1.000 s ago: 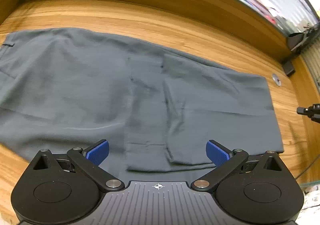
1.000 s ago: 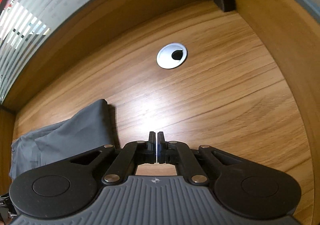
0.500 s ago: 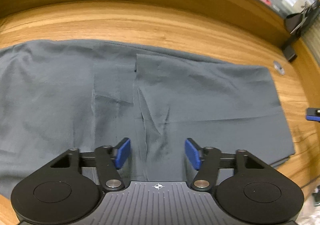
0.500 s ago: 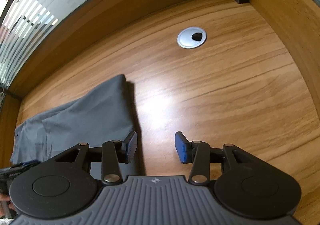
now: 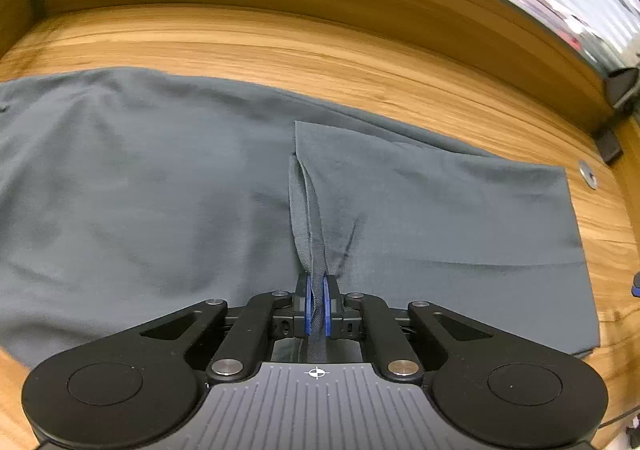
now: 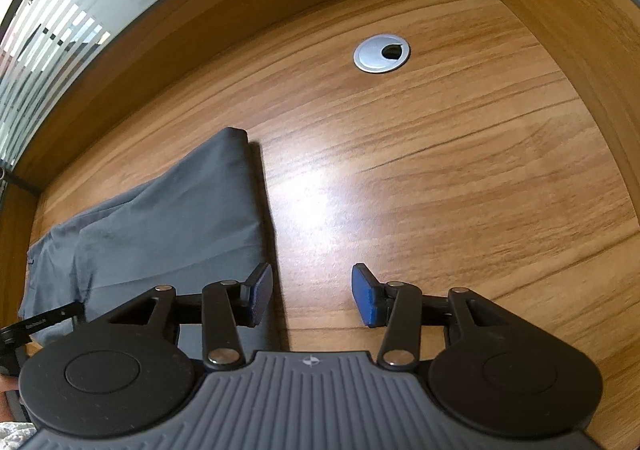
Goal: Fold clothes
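Since a second ago, your left gripper (image 5: pixel 315 304) has dropped onto the cloth and shut, while your right gripper (image 6: pixel 312 296) has slid toward the garment's end and parted its jaws.

Largest first: the wooden desk (image 6: pixel 460 178) fills both views, a silver cable grommet (image 6: pixel 381 53) set into it well beyond the cloth. Across it lies the grey garment (image 5: pixel 140 190), spread flat, one end already doubled over so a loose hem edge (image 5: pixel 298 186) runs across the middle.

Your left jaws are pinched on that hem, a raised ridge of fabric between the blue pads, probably so you can lift this layer for the next fold. Your right jaws stand partly apart and empty, one pad (image 6: pixel 260 292) just over the garment's folded end (image 6: pixel 240 186), the other over bare wood, seemingly lined up to take that edge.
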`<state>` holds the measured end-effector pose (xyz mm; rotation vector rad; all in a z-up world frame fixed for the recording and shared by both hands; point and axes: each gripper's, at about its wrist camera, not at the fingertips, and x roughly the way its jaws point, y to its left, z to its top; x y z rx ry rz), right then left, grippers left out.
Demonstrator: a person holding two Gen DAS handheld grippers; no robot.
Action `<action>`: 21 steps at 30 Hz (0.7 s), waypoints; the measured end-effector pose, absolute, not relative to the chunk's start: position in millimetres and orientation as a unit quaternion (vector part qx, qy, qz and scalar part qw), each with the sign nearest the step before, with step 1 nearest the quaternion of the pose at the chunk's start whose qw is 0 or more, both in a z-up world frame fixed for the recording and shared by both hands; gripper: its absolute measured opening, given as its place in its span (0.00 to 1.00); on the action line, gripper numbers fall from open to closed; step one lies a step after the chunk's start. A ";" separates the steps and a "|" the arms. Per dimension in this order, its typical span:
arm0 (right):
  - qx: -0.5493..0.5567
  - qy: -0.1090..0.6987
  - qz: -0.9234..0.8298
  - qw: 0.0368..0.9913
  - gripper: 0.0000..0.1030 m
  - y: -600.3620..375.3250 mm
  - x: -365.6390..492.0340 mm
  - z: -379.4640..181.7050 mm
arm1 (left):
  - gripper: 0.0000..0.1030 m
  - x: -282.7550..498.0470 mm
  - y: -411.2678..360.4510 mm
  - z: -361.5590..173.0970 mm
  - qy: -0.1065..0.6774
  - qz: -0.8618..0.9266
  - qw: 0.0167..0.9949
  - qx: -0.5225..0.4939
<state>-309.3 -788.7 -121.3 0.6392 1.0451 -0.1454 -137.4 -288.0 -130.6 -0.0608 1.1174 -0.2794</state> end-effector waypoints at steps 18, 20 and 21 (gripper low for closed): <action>0.233 0.485 -0.010 0.843 0.74 -718.4 -279.6 -82.4 | 0.76 -145.4 -196.2 -100.4 0.509 -0.048 0.857 -0.063; 0.216 0.486 0.001 0.847 0.75 -701.3 -273.5 -76.3 | 0.80 -148.6 -175.3 -97.7 0.510 -0.033 0.857 -0.066; 0.209 0.488 0.007 0.847 0.75 -691.9 -270.0 -74.2 | 0.82 -149.6 -164.2 -97.0 0.511 -0.025 0.857 -0.069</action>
